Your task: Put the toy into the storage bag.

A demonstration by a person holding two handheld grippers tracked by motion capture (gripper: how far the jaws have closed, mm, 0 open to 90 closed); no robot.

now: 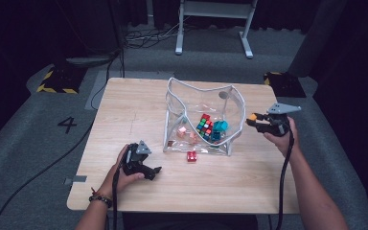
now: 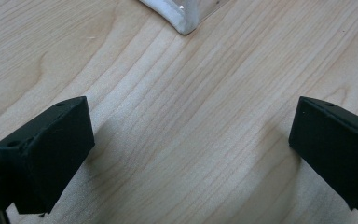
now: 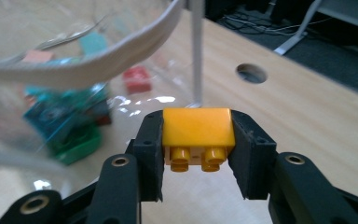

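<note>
**Q:** What've you got on the feeds right now?

**A:** My right gripper [image 1: 255, 120] is clamped on a small orange plastic building brick [image 3: 198, 127], studs pointing back at the camera, one jaw pressed on each side of it. I'm holding it up off the light wooden bench [image 1: 134, 103], near the right edge, just beside the right wall of the clear soft plastic bag with white piping [image 1: 206, 98].

**Q:** And the left one?

**A:** My left gripper [image 1: 154, 171] is down low near the front-left part of the bench, jaws spread wide with nothing between them. In the left gripper view there's bare wood grain between the fingers [image 2: 44, 151], and one white-trimmed corner of the bag [image 2: 182, 18] pokes in at the top.

**Q:** What's in the bag?

**A:** It's standing open around the middle of the bench. Inside there's a multicoloured puzzle cube [image 1: 204, 124], a teal block [image 1: 220, 126] touching it on the right, and a couple of pinkish pieces [image 1: 182, 131]. A small red brick [image 1: 191, 156] sits outside on the bench, just in front of the bag's front wall. Through the plastic in the right gripper view it's all blurry colour.
</note>
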